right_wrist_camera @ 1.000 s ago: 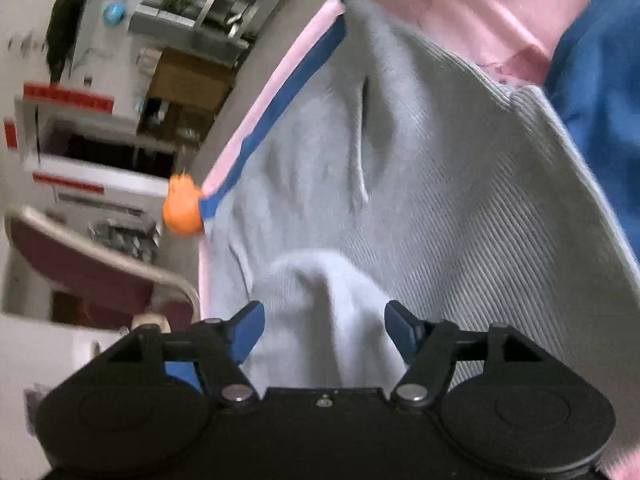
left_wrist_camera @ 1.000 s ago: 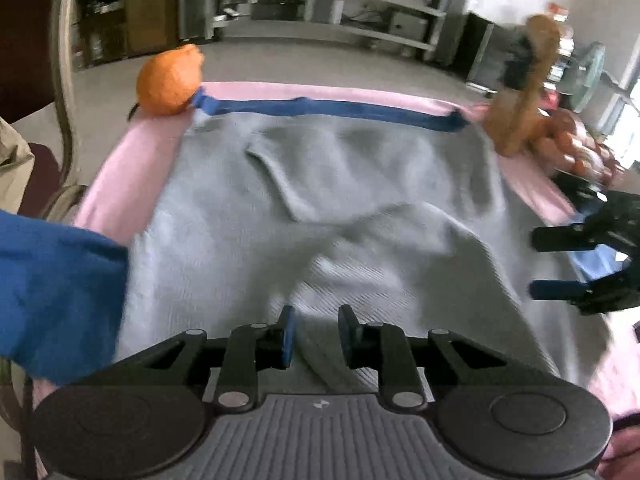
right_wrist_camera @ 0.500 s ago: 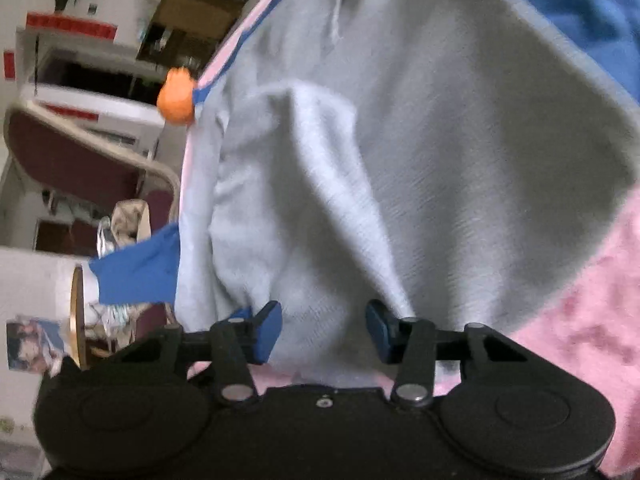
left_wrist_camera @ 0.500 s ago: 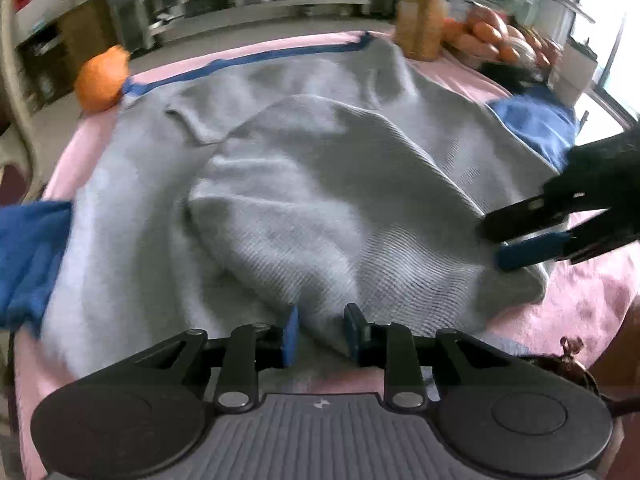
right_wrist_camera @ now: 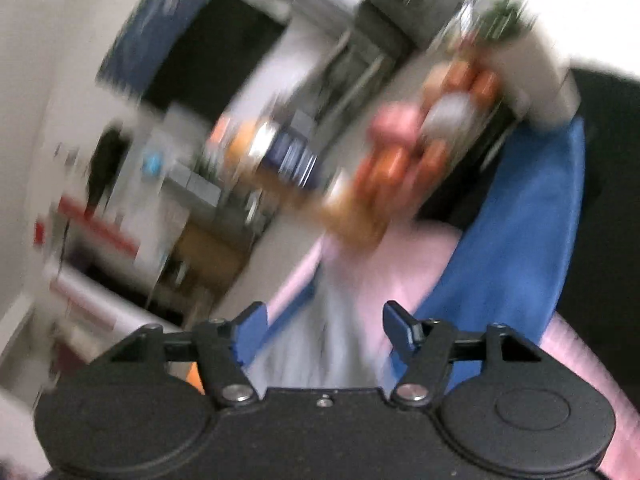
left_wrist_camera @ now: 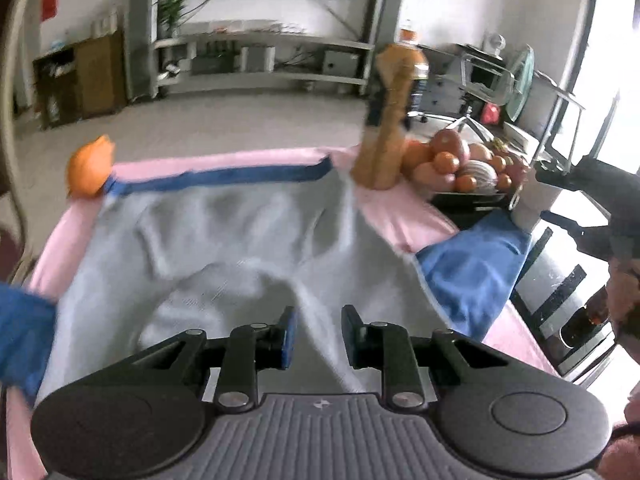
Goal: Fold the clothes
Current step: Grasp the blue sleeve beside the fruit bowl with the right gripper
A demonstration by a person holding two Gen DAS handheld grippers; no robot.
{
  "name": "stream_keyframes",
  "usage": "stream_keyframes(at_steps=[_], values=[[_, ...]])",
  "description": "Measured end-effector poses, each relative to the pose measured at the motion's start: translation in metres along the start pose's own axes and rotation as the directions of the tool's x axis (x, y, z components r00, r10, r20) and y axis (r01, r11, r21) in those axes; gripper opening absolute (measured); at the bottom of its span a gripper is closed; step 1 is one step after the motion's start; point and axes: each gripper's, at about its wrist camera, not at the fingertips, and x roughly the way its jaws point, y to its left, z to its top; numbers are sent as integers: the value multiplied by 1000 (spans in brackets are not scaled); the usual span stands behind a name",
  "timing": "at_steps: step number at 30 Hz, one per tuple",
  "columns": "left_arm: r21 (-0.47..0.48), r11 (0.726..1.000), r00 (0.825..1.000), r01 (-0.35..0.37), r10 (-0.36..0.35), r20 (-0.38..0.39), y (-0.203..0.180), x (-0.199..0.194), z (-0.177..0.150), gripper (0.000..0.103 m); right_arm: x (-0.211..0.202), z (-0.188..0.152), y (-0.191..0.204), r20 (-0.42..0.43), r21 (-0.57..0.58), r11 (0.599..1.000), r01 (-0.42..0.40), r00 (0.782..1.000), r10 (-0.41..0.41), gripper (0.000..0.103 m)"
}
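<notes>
A grey knit garment (left_wrist_camera: 224, 240) with blue sleeves and a blue hem band (left_wrist_camera: 224, 178) lies spread on the pink-covered table (left_wrist_camera: 400, 216). My left gripper (left_wrist_camera: 316, 334) is near the garment's front edge, its jaws a small gap apart around a raised ridge of grey cloth. My right gripper (right_wrist_camera: 320, 330) is wide open and lifted, with blurred grey cloth (right_wrist_camera: 332, 344) below its jaws and a blue sleeve (right_wrist_camera: 520, 248) to its right. It also shows at the right edge of the left wrist view (left_wrist_camera: 592, 208), held off the table.
An orange plush toy (left_wrist_camera: 90, 168) sits at the far left corner. A tall brown bottle-like object (left_wrist_camera: 386, 120) and a fruit basket (left_wrist_camera: 460, 164) stand at the far right. A chair back (left_wrist_camera: 12, 120) stands at the left.
My right gripper opened wide, let go of the grey cloth and swung up and away to the right. The folded-over grey layer dropped flatter. My left gripper's jaws parted slightly.
</notes>
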Motion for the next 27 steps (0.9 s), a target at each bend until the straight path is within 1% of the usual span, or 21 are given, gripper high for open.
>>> stream_keyframes(at_steps=[1, 2, 4, 7, 11, 13, 15, 16, 18, 21, 25, 26, 27], values=[[13, 1000, 1000, 5, -5, -11, -10, 9, 3, 23, 1, 12, -13, 37, 3, 999, 40, 998, -40, 42], [25, 1000, 1000, 11, -10, -21, -20, 18, 6, 23, 2, 24, -28, 70, 8, 996, 84, 994, -84, 34], [31, 999, 997, 43, -41, -63, -38, 40, 8, 23, 12, 44, -59, 89, 38, 982, 185, 978, -188, 30], [14, 996, 987, 92, -89, -136, -57, 72, 5, 24, 27, 68, -98, 77, 105, 956, 276, 956, -284, 30], [-54, 989, 958, 138, -147, -245, -68, 116, -3, 24, 50, 88, -128, 67, 73, 909, 410, 908, -414, 30], [-91, 985, 947, 150, -169, -274, -69, 129, -6, 24, 61, 96, -141, 51, 32, 887, 461, 885, -462, 31], [-122, 980, 938, 156, -186, -293, -67, 140, -9, 24, 76, 100, -146, 41, -10, 865, 502, 864, -501, 31], [-127, 980, 937, 154, -186, -297, -67, 143, -10, 24, 83, 102, -148, 39, -30, 854, 519, 855, -518, 31], [-130, 980, 936, 147, -181, -301, -65, 147, -11, 24, 95, 104, -150, 39, -82, 834, 546, 838, -545, 31], [-136, 981, 936, 140, -176, -304, -64, 151, -12, 24, 114, 105, -148, 65, -166, 797, 581, 813, -579, 31], [-133, 982, 938, 131, -166, -304, -62, 152, -13, 24, 130, 103, -147, 77, -256, 746, 615, 782, -618, 30], [-135, 982, 939, 129, -165, -303, -62, 152, -13, 24, 134, 100, -147, 77, -278, 732, 623, 774, -629, 26], [-138, 982, 939, 127, -164, -302, -61, 151, -13, 24, 137, 95, -145, 91, -316, 707, 632, 762, -641, 23]])
